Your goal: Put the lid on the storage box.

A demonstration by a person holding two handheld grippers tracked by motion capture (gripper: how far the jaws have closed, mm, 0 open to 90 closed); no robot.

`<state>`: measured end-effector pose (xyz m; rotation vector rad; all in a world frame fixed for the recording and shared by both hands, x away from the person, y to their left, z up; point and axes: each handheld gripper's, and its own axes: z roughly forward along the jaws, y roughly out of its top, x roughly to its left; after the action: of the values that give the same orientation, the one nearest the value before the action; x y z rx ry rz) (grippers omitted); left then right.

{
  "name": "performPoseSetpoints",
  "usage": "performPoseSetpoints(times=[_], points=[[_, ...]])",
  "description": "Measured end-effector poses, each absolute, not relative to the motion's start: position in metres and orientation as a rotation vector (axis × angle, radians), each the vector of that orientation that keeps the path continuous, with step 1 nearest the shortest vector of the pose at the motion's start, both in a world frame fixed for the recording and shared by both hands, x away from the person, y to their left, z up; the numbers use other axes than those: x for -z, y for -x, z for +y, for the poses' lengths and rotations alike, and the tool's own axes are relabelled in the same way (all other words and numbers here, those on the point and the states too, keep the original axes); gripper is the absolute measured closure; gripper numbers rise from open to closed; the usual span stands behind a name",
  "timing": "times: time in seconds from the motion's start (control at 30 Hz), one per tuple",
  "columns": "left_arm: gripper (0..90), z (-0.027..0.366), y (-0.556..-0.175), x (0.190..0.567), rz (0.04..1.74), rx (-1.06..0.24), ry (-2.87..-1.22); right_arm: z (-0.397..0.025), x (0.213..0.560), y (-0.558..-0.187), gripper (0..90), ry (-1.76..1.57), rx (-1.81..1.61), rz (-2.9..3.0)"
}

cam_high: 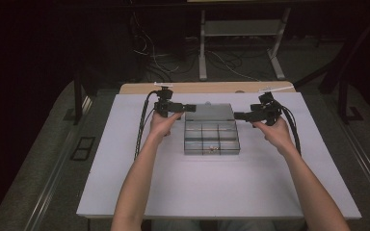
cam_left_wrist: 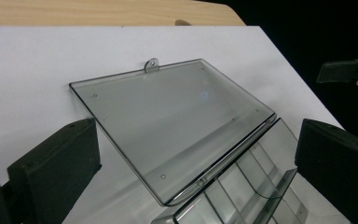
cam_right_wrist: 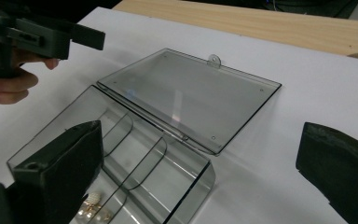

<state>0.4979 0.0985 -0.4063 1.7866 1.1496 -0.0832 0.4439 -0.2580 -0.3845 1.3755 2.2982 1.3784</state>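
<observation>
A clear plastic compartment box (cam_high: 211, 138) lies in the middle of the white table, its lid (cam_high: 208, 111) folded back flat behind it. My left gripper (cam_high: 191, 108) hovers at the lid's left edge, open, holding nothing. My right gripper (cam_high: 237, 115) is at the box's right side, also open and holding nothing. In the left gripper view the lid (cam_left_wrist: 172, 121) lies between the spread jaws of my left gripper (cam_left_wrist: 196, 140). In the right gripper view the box (cam_right_wrist: 121, 154) and lid (cam_right_wrist: 191, 98) lie ahead of my right gripper (cam_right_wrist: 200, 140); small pearl-like beads (cam_right_wrist: 93, 207) sit in a near compartment.
The white table top (cam_high: 173, 192) rests on a wooden board (cam_high: 207, 88) that shows at its far edge. Beyond it are a dark floor, cables and a metal stand (cam_high: 241, 29). The lid has a small hanging tab (cam_right_wrist: 213, 59) at its far edge.
</observation>
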Motion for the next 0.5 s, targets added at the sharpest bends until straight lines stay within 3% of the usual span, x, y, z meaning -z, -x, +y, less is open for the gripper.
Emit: performPoseSetpoints(times=[0.5], points=[[1.9,0.1,-0.502,0.431,1.231,0.123,-1.775,-0.246,0.411,-0.461,0.6,-1.477,-1.366,2.264]])
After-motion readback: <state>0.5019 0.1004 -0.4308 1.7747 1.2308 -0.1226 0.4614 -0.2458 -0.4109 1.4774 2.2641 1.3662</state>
